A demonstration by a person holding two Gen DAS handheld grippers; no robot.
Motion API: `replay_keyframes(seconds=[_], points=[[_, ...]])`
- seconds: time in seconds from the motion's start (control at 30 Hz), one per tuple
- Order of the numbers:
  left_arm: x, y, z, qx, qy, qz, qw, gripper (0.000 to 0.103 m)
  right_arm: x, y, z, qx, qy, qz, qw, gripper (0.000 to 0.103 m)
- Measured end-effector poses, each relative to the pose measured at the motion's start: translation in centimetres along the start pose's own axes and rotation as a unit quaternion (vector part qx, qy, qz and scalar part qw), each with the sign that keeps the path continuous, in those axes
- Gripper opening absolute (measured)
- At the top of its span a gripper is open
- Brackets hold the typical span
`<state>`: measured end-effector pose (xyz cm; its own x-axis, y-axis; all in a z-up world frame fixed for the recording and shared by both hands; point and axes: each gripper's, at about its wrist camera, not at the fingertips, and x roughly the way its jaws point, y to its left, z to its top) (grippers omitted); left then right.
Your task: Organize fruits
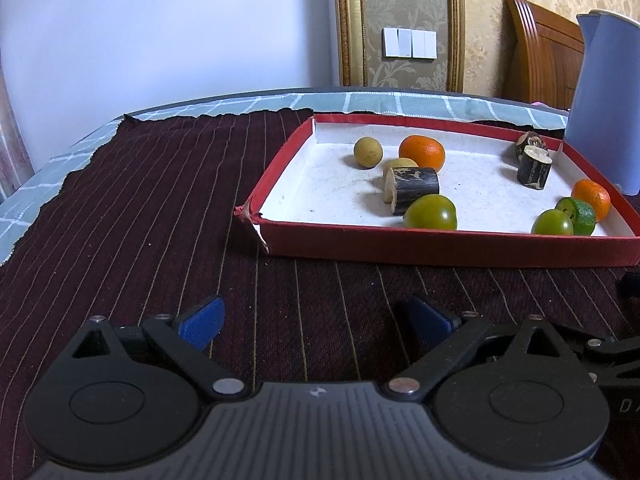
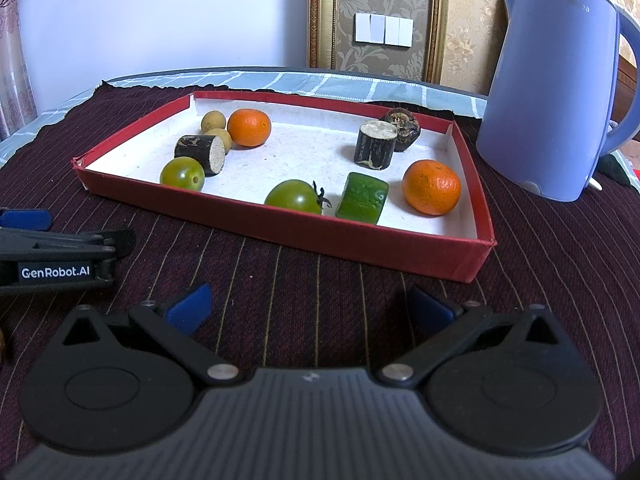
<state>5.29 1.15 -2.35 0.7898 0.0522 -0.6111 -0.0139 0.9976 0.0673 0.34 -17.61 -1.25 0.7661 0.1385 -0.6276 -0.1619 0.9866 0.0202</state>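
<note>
A red tray (image 2: 360,246) (image 1: 440,246) with a white floor lies on the dark striped cloth. In it are two oranges (image 2: 249,127) (image 2: 431,187), two green tomatoes (image 2: 182,174) (image 2: 295,197), a green fruit chunk (image 2: 362,197), two dark sugarcane pieces (image 2: 200,153) (image 2: 376,145), two tan longans (image 2: 214,121) (image 2: 223,138) and a dark brown fruit (image 2: 404,124). My left gripper (image 1: 316,320) is open and empty, in front of the tray's near left corner. My right gripper (image 2: 310,306) is open and empty, in front of the tray's near edge.
A blue electric kettle (image 2: 556,92) (image 1: 604,104) stands right of the tray. The left gripper's body (image 2: 56,256) lies at the left in the right wrist view. A plaid cloth (image 1: 224,102) covers the table's far edge. A wall and wooden headboard (image 1: 544,48) are behind.
</note>
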Motion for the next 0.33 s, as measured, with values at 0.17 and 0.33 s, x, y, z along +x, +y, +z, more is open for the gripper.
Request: replay_keyframes(seconds=[0.17,0.33], points=[[0.00,0.05,0.05,-0.001,0.000,-0.003,1.0000,0.099,0.00,0.01,0.00,0.000,0.000,0.000,1.000,0.103],[-0.01,0.11,0.02,-0.002,0.001,-0.004,1.0000,0.099,0.00,-0.01,-0.01,0.000,0.000,0.000,1.000,0.103]])
